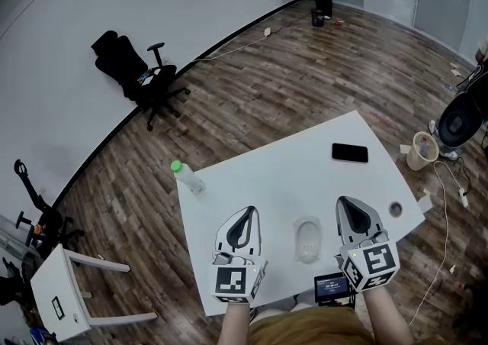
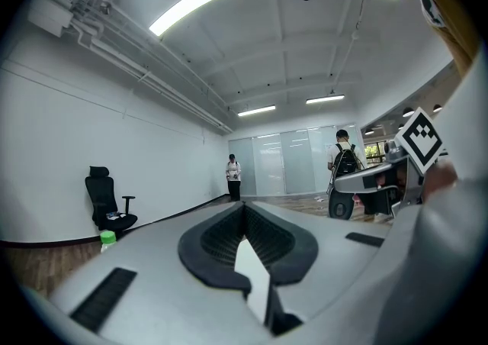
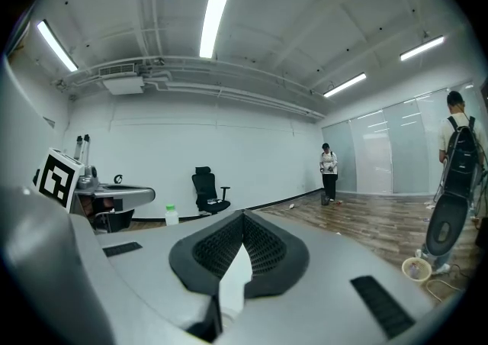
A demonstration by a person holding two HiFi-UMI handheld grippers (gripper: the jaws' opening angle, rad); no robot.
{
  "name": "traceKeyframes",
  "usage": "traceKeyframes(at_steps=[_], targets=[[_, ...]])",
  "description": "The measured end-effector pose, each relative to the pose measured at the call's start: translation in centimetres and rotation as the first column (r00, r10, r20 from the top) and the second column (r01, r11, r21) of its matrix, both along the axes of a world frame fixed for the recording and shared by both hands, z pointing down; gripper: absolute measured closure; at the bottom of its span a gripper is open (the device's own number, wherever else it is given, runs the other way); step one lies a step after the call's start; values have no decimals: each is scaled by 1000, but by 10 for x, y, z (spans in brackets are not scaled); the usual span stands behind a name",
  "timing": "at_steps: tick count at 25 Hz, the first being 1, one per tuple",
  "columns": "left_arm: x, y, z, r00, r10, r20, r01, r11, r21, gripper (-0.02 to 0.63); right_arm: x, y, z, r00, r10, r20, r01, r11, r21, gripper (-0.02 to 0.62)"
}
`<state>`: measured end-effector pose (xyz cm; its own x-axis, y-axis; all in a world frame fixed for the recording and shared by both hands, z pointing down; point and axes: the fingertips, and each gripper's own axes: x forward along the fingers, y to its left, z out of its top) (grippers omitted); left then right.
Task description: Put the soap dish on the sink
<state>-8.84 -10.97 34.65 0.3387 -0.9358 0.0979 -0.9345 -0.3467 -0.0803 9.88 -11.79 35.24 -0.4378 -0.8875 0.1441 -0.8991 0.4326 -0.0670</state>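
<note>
Now, the soap dish (image 1: 307, 239) sits on the white worktop (image 1: 267, 175), flanked by both grippers. The left gripper (image 1: 245, 215) hovers just left of the soap dish and the right gripper (image 1: 347, 203) just right of it, each with jaws together, gripping nothing. Beyond the soap dish lies a phone (image 1: 350, 153); a bottle (image 1: 187, 178) stands well to its left.

**Where your three cameras look**

Your head camera looks steeply down from above onto the white rectangular table (image 1: 282, 175), which fills the lower middle of its frame. The cameras on your left gripper (image 1: 245, 211) and right gripper (image 1: 347, 201) sit low behind the jaws and face almost level across the room. All three views share the black swivel office chair (image 1: 136, 70) and the clear green-capped plastic bottle (image 1: 186, 176). Each gripper view also catches the other gripper at its edge.
</note>
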Motion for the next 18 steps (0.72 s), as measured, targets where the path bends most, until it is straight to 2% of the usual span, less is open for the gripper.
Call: traceKeyframes(at_steps=[18], targets=[[1,-2,6,1000,-4,-29,3,1000,-12,598,2,-3,3,999,0,33,1,1000,-19,588]])
